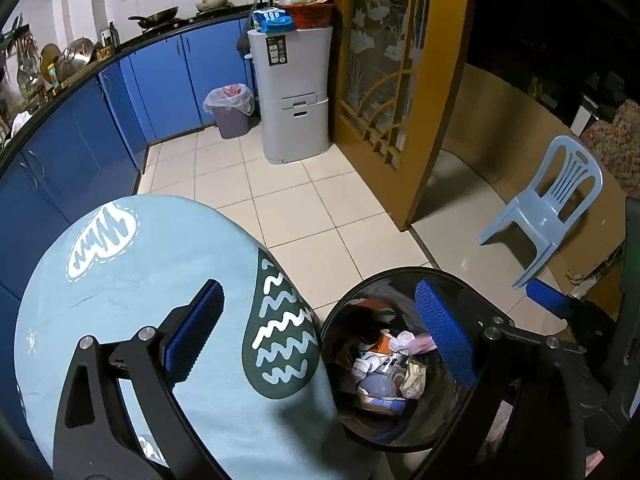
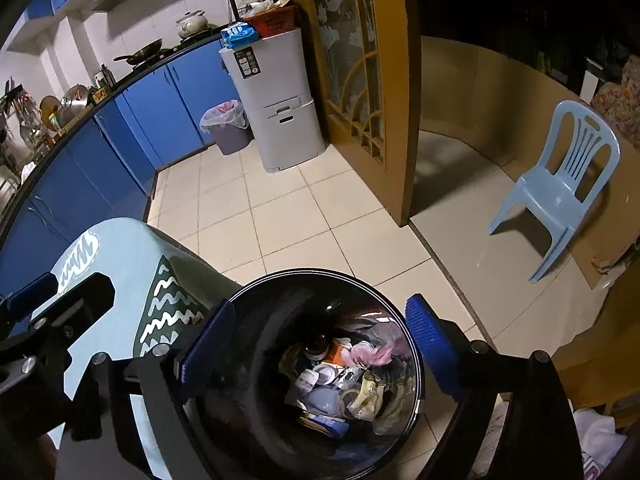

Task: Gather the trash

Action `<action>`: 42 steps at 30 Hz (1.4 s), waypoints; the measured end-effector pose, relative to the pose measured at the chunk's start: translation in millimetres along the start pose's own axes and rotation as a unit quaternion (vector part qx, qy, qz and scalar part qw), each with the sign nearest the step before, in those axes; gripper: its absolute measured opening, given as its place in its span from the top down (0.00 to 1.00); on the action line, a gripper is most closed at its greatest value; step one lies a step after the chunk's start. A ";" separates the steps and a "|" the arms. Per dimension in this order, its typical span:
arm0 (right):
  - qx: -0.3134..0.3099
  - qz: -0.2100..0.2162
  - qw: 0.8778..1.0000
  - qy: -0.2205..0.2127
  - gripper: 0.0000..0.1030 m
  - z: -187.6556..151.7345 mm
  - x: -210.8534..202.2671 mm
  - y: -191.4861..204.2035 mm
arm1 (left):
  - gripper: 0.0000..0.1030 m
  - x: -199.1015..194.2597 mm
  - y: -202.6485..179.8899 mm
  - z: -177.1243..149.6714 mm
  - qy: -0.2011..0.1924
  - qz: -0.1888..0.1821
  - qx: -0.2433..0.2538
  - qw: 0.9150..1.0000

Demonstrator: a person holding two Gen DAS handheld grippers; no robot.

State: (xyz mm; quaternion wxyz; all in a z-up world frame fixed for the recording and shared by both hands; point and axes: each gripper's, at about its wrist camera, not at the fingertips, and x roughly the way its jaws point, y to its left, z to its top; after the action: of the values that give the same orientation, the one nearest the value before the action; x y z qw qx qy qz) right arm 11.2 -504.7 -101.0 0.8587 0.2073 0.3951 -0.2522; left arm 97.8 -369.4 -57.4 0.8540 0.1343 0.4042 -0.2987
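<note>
A black round bin (image 1: 436, 412) stands on the tiled floor beside a light blue table (image 1: 160, 280). Inside it lies mixed trash (image 1: 384, 376): crumpled paper, wrappers, a pink scrap and a bluish cup. My left gripper (image 1: 320, 332) hangs open, one finger over the table edge and the other over the bin's mouth, with nothing between them. My right gripper (image 2: 320, 344) is open too, straddling the bin (image 2: 248, 360) from above, and the trash (image 2: 340, 384) shows far below its empty jaws. The two grippers hang side by side.
A pale blue plastic chair (image 2: 560, 192) stands at the right by a cardboard wall. A grey lined bin (image 1: 230, 110) and a grey storage unit (image 1: 294, 92) sit by the blue kitchen cabinets (image 1: 80, 152). A wooden glass door (image 1: 400, 80) stands open.
</note>
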 end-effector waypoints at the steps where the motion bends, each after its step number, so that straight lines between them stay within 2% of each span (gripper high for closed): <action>1: 0.002 -0.002 1.000 0.000 0.17 -0.4 -0.2 -0.1 | 0.07 -0.4 -0.1 -0.1 0.000 0.001 -0.002 1.000; 24: 0.003 -0.016 1.000 -0.001 0.17 -3.2 -6.1 0.1 | 0.04 0.1 6.5 -6.2 0.022 0.004 -0.004 1.000; 28: 0.007 -0.019 1.000 -0.003 0.12 -4.3 -7.6 -2.8 | 0.04 -2.0 5.3 -7.0 0.020 0.004 -0.002 1.000; 42: 0.007 -0.019 1.000 -0.001 0.12 -5.2 -8.0 -4.0 | 0.04 -3.7 6.8 -6.8 0.024 0.006 -0.003 1.000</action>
State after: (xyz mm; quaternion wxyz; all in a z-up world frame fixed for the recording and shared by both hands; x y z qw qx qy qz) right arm 1.3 -502.9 -98.5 0.8529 0.2054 0.3959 -0.2713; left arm 96.1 -359.4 -59.0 0.8462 0.1412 0.4246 -0.2894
